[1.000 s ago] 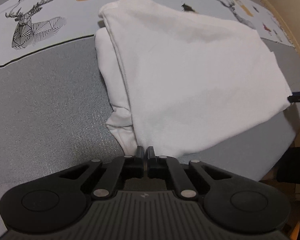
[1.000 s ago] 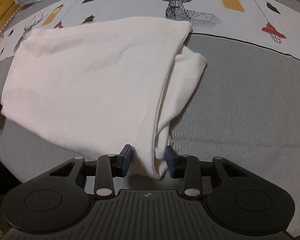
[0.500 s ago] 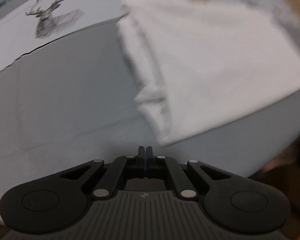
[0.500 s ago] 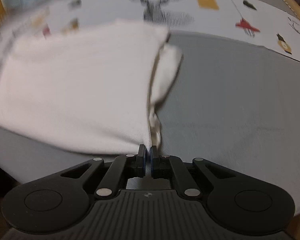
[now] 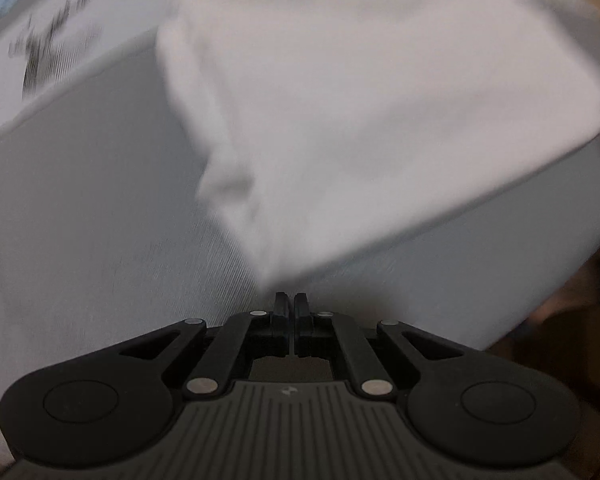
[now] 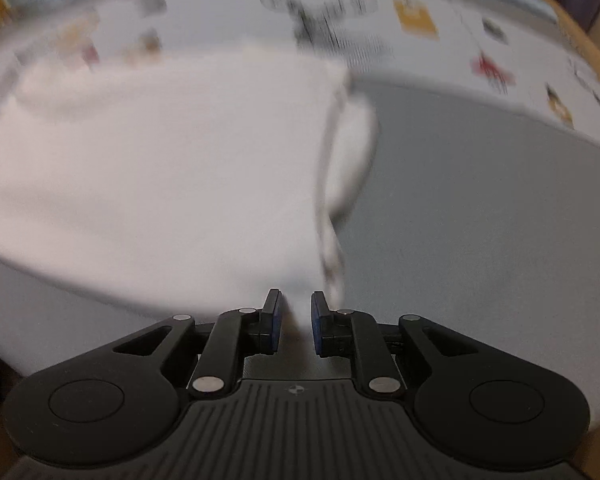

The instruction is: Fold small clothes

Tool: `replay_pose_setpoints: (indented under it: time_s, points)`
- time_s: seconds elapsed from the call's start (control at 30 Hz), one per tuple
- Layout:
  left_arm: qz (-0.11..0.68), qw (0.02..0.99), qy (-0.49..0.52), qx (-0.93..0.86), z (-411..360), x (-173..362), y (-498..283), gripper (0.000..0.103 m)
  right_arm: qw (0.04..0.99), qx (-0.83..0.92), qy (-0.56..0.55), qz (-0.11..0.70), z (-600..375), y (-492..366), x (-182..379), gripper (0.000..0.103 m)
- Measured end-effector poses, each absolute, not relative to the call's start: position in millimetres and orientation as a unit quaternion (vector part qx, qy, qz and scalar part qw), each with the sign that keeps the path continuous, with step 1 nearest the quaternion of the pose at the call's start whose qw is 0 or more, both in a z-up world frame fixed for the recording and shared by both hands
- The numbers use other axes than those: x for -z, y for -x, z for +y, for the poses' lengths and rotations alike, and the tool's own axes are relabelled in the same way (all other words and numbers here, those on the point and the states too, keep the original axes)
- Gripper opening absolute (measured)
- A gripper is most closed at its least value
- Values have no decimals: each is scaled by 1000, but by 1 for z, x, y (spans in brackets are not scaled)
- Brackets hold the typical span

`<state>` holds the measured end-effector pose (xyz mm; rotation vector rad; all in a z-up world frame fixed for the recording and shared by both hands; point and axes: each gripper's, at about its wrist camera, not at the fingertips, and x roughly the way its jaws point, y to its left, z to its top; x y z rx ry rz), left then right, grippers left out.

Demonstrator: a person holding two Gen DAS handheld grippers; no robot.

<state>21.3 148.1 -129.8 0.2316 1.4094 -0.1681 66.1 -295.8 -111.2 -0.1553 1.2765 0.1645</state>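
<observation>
The left gripper [image 5: 291, 305] is closed, empty, just short of the shirt [image 5: 360, 112]. The right gripper [image 6: 293, 309] is opening around the shirt's corner, pads apart.

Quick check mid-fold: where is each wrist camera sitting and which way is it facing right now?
Left wrist: sits on the left gripper, facing steeply down along its shut, empty fingers at the folded white cloth garment lying just ahead on the grey bedspread.
Right wrist: sits on the right gripper, facing steeply down; its blue-padded jaws are opening around the garment's near corner.
Shared: the same garment, seen from opposite ends, on the same bedspread; both blurred.
</observation>
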Motion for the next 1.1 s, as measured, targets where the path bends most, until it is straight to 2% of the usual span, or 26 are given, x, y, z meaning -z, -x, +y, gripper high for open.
replay_pose_setpoints:
  time_s: [0.07,0.2,0.27,0.43,0.53,0.8,0.9,0.93,0.97,1.0,1.03,1.07,1.1]
  points:
    - [627,768,-102,75,148,118,-23,3,784,-41,98,611,-300,-66,118,16]
    - [561,821,-39,99,152,82,-28,3,839,-78,39,537,-304,-68,85,16]
    - [553,826,-47,94,148,80,-31,3,853,-91,29,513,-299,-69,80,16]
    - [575,811,-80,70,140,102,-47,3,823,-90,92,554,-281,-74,111,16]
    - [584,805,-86,63,145,112,-50,3,808,-78,113,573,-281,-70,129,22]
    - [578,809,-87,63,147,106,-47,7,825,-63,97,553,-280,-65,111,25]
    - [559,824,-72,61,148,88,-43,8,856,-62,82,507,-269,-59,90,38]
    - [548,831,-67,63,150,78,-42,11,870,-60,72,484,-264,-55,79,46]
    - [535,840,-70,67,151,67,-40,19,882,-59,61,464,-260,-50,70,54]
    - [516,850,-80,70,152,53,-37,24,891,-58,50,448,-254,-45,62,57]
    - [493,862,-95,70,154,38,-34,37,897,-57,42,437,-249,-42,56,63]
    - [467,875,-109,68,156,22,-30,45,902,-58,35,427,-242,-37,51,67]
    - [445,886,-115,70,159,8,-26,49,905,-67,32,418,-231,-32,47,67]
